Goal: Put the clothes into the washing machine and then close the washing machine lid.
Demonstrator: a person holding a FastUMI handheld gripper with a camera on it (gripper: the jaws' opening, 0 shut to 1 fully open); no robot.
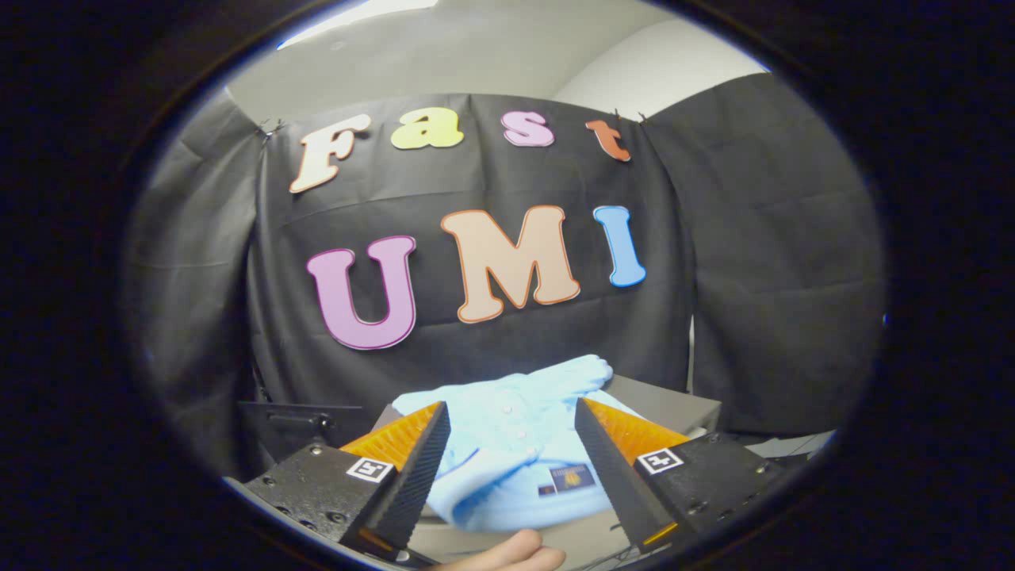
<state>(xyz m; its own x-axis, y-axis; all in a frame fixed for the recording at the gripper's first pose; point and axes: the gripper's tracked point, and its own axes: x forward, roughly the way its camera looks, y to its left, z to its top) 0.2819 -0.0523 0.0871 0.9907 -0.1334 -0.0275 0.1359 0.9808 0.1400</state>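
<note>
A light blue shirt (pixel 515 444) with a collar, small white buttons and a dark label lies spread on a grey surface (pixel 662 404), just ahead of and below my fingers. My gripper (pixel 513 416) is open, its two fingers wide apart above the shirt's collar end, with nothing pressed between them. The shirt's far part reaches toward the black cloth wall behind it.
A person's fingertip (pixel 507 553) shows close below the fingers. A dark box-like object (pixel 297 420) stands left of the shirt, against the black cloth wall (pixel 492 349). A pale ledge (pixel 785 446) runs off to the right.
</note>
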